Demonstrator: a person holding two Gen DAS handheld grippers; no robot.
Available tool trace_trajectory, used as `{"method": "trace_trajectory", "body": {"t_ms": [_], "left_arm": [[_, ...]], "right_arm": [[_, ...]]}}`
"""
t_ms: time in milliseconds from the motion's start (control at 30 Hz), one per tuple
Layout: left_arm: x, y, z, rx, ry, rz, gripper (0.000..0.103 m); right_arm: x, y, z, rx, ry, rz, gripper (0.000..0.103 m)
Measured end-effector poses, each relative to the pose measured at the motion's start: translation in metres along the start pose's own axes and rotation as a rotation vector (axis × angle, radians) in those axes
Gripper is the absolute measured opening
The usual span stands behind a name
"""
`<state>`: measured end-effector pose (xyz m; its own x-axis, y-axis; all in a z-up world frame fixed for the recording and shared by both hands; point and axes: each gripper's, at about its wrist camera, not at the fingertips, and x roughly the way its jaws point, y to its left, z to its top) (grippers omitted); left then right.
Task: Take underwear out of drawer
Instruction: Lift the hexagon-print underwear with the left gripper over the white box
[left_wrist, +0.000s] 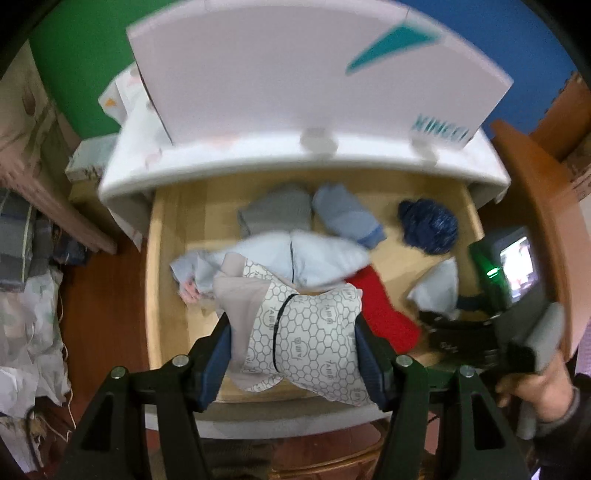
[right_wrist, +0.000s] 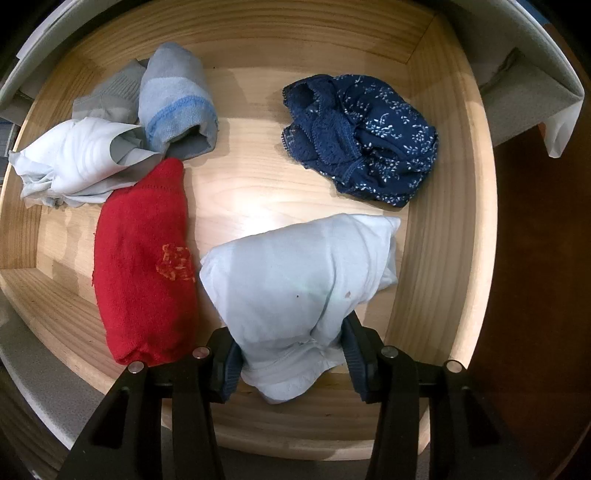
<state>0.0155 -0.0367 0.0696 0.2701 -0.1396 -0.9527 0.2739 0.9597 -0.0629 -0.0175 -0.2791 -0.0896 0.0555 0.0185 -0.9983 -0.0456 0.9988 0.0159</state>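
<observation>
Currently: left tongs (left_wrist: 293, 354) clamped on honeycomb-print underwear (left_wrist: 314, 332), raised above open wooden drawer (left_wrist: 166, 258), pale blue garment (left_wrist: 280, 258) hanging with it. Right tongs (right_wrist: 291, 360) clamped on white underwear (right_wrist: 295, 273), resting on drawer floor near front right corner. Red folded garment (right_wrist: 142, 266) just beside, to its left. Navy floral lace underwear (right_wrist: 362, 136) at rear right, apart from others. Two grey-blue socks (right_wrist: 173, 99) at rear left, touching crumpled pale piece (right_wrist: 74, 162). White carton (left_wrist: 295, 74) on cabinet top behind drawer.
</observation>
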Motion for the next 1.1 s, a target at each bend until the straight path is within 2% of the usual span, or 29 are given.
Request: {"method": "trace_trajectory", "body": {"t_ms": [167,333,533,767,900,1100], "left_arm": [[-0.050,-0.001,0.018,0.016,-0.102,-0.015,0.063],[-0.113,0.008,0.046,0.019,-0.238,-0.006,0.063],[-0.157,0.014,0.090,0.039,-0.365,0.048,0.063],[-0.152,0.019,0.145,0.050,-0.417,0.082,0.063],[-0.129,0.020,0.171,0.049,-0.395,0.102,0.063],[-0.083,0.029,0.190,0.003,-0.314,0.068,0.063]], "right_arm": [[0.002,0.000,0.000,0.001,-0.001,0.002,0.044],[0.000,0.000,0.001,0.001,-0.002,0.004,0.044],[0.007,-0.001,0.000,0.002,-0.001,0.005,0.044],[0.010,0.000,0.001,0.012,0.005,-0.007,0.045],[0.010,0.000,0.002,0.010,0.002,-0.004,0.045],[0.011,0.000,0.002,0.009,0.002,-0.001,0.045]]}}
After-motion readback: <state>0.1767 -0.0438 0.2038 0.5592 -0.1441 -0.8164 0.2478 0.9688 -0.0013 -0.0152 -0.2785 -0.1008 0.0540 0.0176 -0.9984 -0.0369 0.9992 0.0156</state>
